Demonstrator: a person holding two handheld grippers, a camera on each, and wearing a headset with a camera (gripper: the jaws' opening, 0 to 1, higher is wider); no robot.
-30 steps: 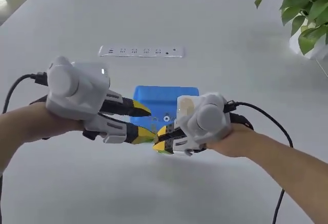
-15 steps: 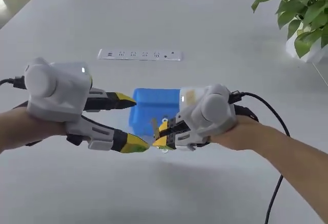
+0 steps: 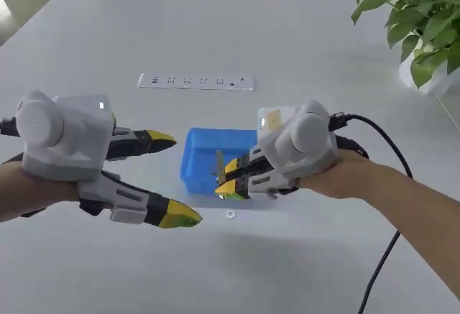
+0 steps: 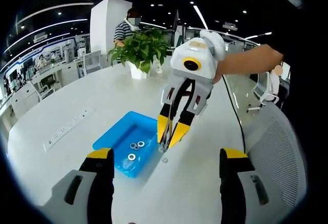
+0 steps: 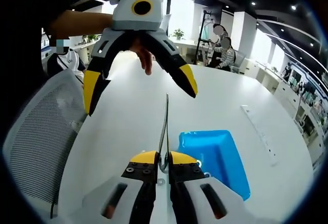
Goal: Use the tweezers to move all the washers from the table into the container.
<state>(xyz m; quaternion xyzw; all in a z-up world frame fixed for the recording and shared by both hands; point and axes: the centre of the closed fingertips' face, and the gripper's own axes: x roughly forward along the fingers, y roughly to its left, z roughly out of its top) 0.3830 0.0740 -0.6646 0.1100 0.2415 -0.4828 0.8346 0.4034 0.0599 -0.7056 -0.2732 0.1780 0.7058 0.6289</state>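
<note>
My right gripper (image 3: pixel 233 179) is shut on slim metal tweezers (image 3: pixel 219 164), whose tips hang over the front edge of the blue container (image 3: pixel 205 145). In the left gripper view the tweezers (image 4: pixel 167 131) point down between the container (image 4: pixel 115 139), which holds a few washers (image 4: pixel 134 145), and one washer (image 4: pixel 164 159) on the white table. That loose washer (image 3: pixel 230 215) lies just in front of the container. My left gripper (image 3: pixel 172 179) stands open to the left, holding nothing. The right gripper view has the tweezers (image 5: pixel 165 124) running forward from my shut jaws toward the open left gripper (image 5: pixel 141 88).
A white power strip (image 3: pixel 196 81) lies behind the container. A potted plant (image 3: pixel 420 19) stands at the table's far right corner. A black cable (image 3: pixel 384 177) trails from the right gripper. People and office chairs are in the background beyond the table.
My left gripper has drawn back to the left, away from the right one, and its jaws have spread wider. The loose washer in front of the container has come into sight.
</note>
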